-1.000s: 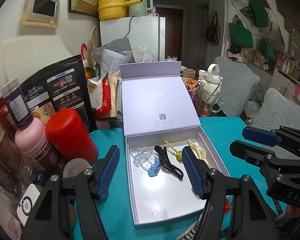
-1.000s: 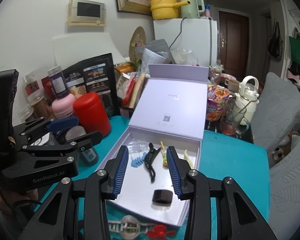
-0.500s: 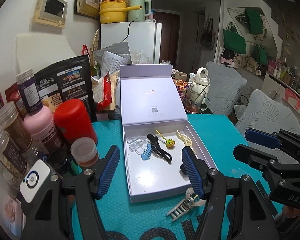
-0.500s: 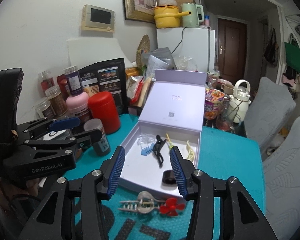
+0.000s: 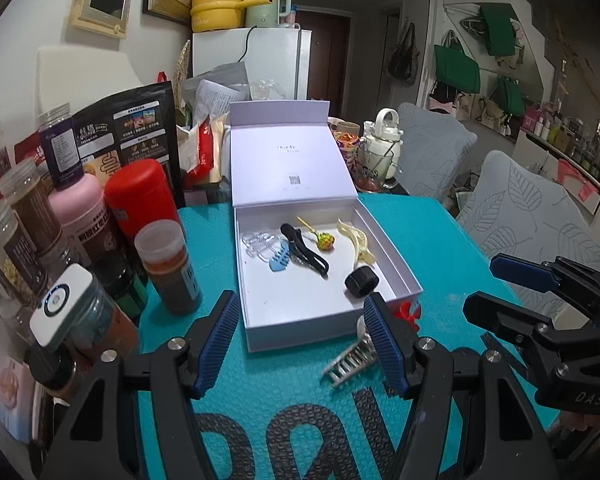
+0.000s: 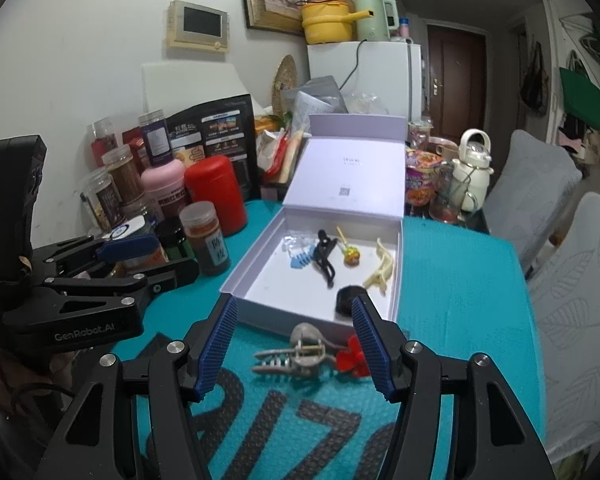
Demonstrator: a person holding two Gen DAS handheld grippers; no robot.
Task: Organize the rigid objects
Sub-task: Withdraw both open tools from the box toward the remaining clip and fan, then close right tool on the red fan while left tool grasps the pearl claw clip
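Box (image 6: 396,280) holds perhaps six clips; two lie outside; each hand-held gripper (image 5: 302,344) (image 6: 294,344) spread, empty.

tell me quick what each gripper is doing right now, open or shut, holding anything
Left gripper: open, holding nothing, above the mat before the box.
Right gripper: open, holding nothing, the grey claw clip lying between its fingers.

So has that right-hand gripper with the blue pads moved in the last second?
Yes. The right gripper has pulled back toward the person: the open lilac cardboard box now looks smaller and farther, and the grey claw clip on the teal mat has come into sight.
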